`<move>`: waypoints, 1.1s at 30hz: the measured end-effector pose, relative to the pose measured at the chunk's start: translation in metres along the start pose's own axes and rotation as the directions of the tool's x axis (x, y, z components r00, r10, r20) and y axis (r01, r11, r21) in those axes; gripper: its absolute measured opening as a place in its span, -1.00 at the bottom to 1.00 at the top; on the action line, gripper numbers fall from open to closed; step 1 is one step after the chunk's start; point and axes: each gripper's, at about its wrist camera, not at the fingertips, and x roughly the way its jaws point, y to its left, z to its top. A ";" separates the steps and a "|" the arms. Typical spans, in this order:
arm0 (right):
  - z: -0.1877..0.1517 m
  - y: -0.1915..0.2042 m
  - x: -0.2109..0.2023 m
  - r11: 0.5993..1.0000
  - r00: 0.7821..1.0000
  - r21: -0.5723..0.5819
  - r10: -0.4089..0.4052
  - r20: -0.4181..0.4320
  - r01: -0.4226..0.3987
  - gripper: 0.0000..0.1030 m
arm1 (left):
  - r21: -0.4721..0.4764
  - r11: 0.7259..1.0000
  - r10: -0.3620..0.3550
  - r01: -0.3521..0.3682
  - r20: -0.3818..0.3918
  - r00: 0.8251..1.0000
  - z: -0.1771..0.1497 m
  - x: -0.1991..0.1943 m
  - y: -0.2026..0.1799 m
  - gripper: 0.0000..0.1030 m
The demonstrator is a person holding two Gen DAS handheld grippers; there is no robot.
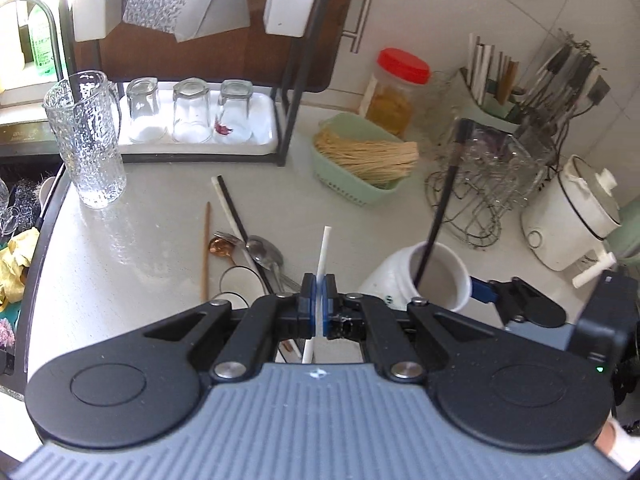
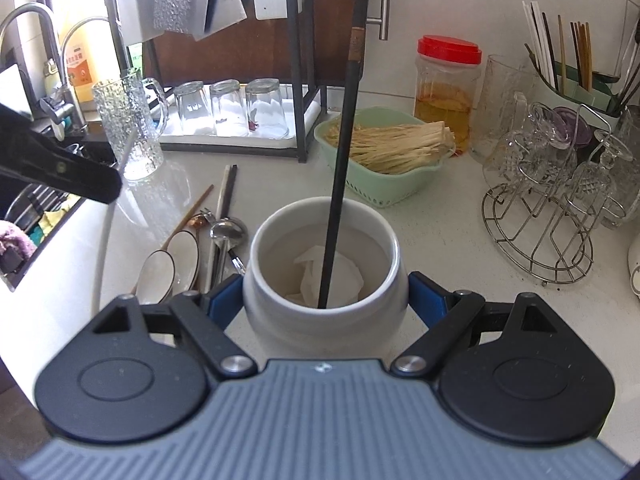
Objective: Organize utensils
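Left gripper (image 1: 319,286) pinches white chopstick (image 1: 323,246); right gripper (image 2: 326,300) clamps white jar (image 2: 324,280) holding black chopstick (image 2: 340,168)

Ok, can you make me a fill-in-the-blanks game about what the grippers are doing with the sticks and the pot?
1. The left gripper is shut on a ____ chopstick.
2. The right gripper holds the white ____ by its sides.
3. One ____ chopstick already stands inside the white pot.
4. The green basket sits behind the pot, below a jar with a ____ lid.

Missing words: white; pot; black; red
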 end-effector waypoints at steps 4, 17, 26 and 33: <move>0.000 0.000 0.000 1.000 1.000 -0.003 0.002 0.002 -0.002 0.74 | -0.002 1.000 -0.022 0.022 0.015 1.000 -0.006 -0.013 -0.007 -0.95; 0.000 0.000 -0.001 1.000 1.000 -0.016 0.016 0.007 -0.016 0.74 | 0.006 0.999 -0.051 0.051 0.102 0.994 -0.005 -0.048 -0.020 -1.00; -0.003 -0.003 -0.004 0.999 0.999 -0.022 0.031 0.019 -0.031 0.74 | 0.004 0.999 -0.047 0.047 0.030 0.998 -0.018 -0.009 -0.006 -1.00; -0.006 -0.004 -0.007 1.000 0.999 -0.010 0.012 0.030 -0.012 0.74 | 0.002 0.999 0.047 -0.047 -0.063 0.997 -0.039 0.035 0.029 -0.97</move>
